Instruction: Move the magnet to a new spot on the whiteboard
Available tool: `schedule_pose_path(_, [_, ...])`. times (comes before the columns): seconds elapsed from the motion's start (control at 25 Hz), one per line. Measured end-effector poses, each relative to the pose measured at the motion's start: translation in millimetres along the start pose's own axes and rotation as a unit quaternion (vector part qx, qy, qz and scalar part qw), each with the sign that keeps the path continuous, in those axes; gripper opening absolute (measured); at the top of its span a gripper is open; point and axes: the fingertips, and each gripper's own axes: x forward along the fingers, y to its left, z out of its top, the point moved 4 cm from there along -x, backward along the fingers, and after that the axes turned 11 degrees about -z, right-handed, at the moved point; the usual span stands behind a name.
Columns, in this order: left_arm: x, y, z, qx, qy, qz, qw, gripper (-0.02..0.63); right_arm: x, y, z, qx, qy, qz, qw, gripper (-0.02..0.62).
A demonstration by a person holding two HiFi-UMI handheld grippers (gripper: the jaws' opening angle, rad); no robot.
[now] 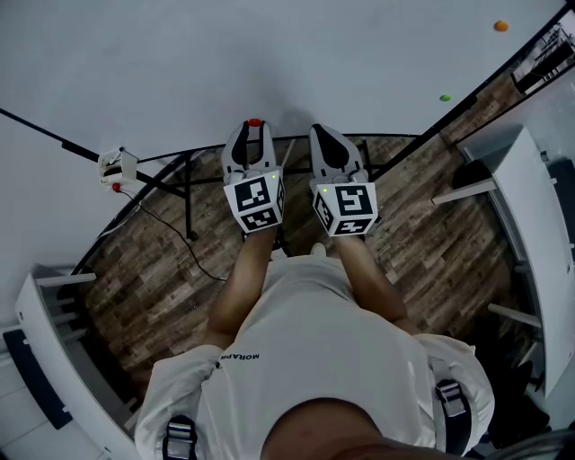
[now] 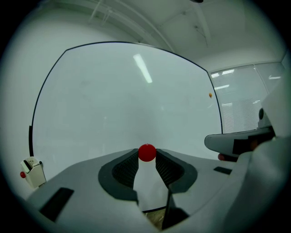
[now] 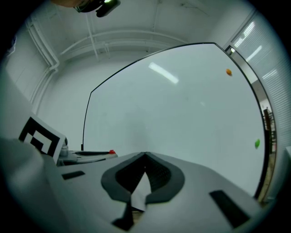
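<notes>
Up in the head view, both tongs point flat at the whiteboard [image 1: 225, 54]. The left tongs [image 1: 254, 128] pinch the red magnet [image 1: 255, 122] at their tips, close to the board, ready to carry it to a new spot. The right tongs [image 1: 323, 133] rest beside them. An orange magnet [image 1: 500, 26] and a green magnet [image 1: 445, 97] sit far off to the right.

Next, the left gripper view shows the red magnet squeezed between the two tips. I cannot tell if it touches the board.

Last, the right gripper view shows those tongs pressed together with nothing inside. I think this job needs only one hand.
</notes>
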Motion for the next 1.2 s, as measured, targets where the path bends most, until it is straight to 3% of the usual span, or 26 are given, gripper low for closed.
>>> schedule_pose_path(1.2, [-13.8,-29.8,30.1,0.022,-0.037,-0.032,0.9986,0.120,3.8,-2.4,8.5,0.008,-0.014,0.000,1.000,0.012])
